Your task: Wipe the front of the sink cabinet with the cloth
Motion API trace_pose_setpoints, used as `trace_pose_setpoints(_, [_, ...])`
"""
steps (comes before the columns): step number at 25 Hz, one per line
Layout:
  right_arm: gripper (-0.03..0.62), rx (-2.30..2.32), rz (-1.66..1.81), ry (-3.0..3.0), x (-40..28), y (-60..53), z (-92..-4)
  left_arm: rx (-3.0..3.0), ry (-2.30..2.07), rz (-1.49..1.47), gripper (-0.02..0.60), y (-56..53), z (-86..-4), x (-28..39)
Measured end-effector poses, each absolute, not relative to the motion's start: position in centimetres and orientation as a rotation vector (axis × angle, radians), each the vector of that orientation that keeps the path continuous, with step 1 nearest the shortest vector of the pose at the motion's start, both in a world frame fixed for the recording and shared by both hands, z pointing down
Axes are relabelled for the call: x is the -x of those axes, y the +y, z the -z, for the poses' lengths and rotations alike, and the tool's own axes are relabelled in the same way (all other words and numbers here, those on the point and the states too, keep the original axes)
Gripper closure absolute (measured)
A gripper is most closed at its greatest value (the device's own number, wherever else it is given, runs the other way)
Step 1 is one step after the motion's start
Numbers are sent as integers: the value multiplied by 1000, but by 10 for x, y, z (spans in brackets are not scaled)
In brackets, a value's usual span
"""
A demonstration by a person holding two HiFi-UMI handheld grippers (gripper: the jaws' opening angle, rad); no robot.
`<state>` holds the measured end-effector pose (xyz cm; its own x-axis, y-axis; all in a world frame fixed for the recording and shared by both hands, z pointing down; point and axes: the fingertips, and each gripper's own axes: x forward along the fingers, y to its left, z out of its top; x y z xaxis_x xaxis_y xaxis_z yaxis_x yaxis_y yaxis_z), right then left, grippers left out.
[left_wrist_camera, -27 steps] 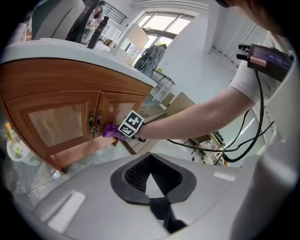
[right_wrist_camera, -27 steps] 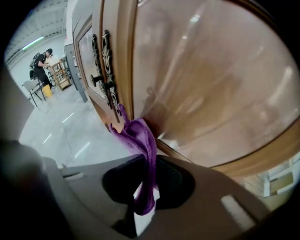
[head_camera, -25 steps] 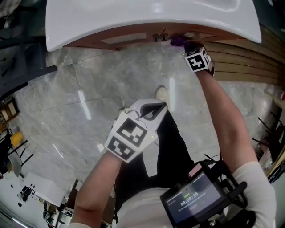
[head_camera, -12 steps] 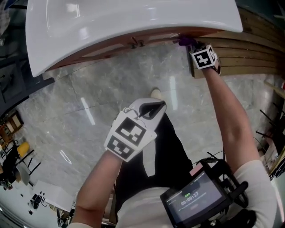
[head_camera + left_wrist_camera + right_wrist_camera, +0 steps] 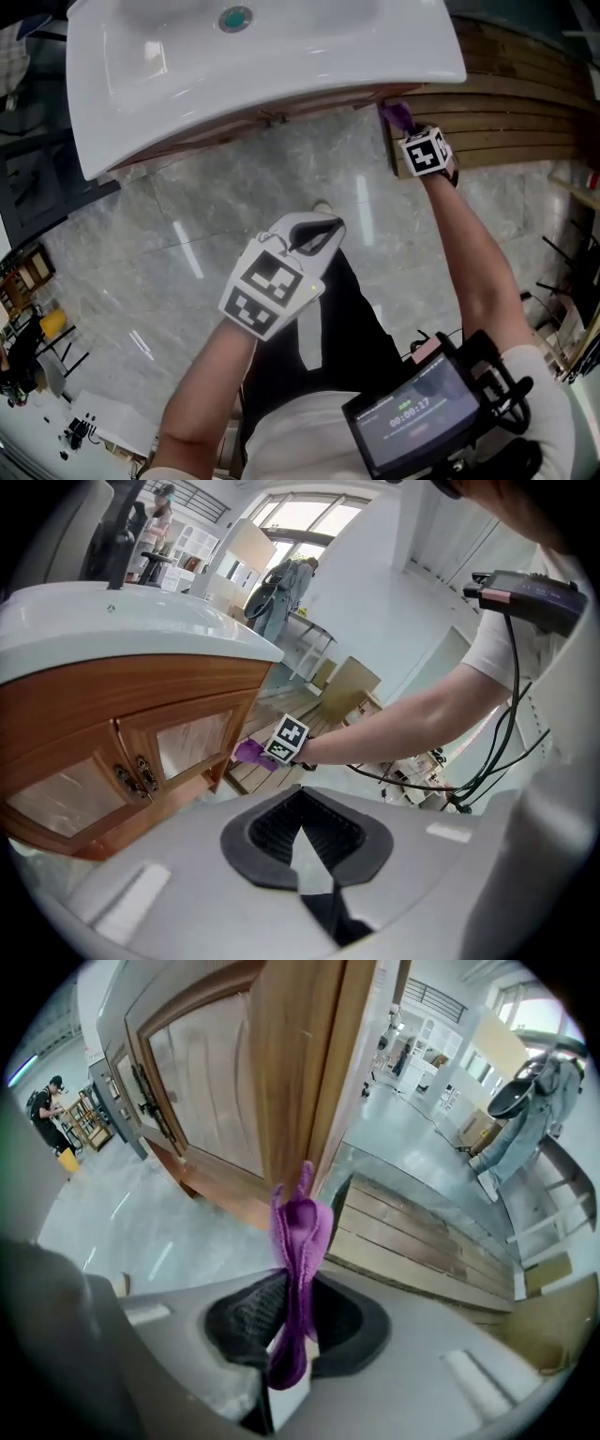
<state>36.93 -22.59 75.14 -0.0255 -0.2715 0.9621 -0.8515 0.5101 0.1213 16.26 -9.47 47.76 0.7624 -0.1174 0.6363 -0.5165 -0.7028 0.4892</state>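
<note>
Over grey marble floor (image 5: 187, 216), the right gripper (image 5: 295, 1312) is pinching a purple cloth (image 5: 300, 1232) in its jaws at the corner of the wooden sink cabinet (image 5: 291, 1072); the left gripper (image 5: 305, 822) is holding its jaws pressed together.

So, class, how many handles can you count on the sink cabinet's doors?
2. Both are on the sink cabinet front, side by side where its doors meet: first handle, second handle. More may be hidden beyond the frame's edge.

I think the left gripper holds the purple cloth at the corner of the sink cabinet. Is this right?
Not the left one. The right gripper is shut on the purple cloth at the corner of the sink cabinet, as the right gripper view shows. The left gripper holds nothing.
</note>
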Motion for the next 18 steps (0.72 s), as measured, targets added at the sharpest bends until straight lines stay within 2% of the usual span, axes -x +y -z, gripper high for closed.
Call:
trace_pose_setpoints(9, [539, -999, -628, -1838, -313, -154, -624, -2283, -535, -744, 574, -64, -407, -128])
trace_pose_setpoints(18, [539, -995, -550, -2041, -205, -47, -453, -2307, -583, -658, 574, 19, -312, -36])
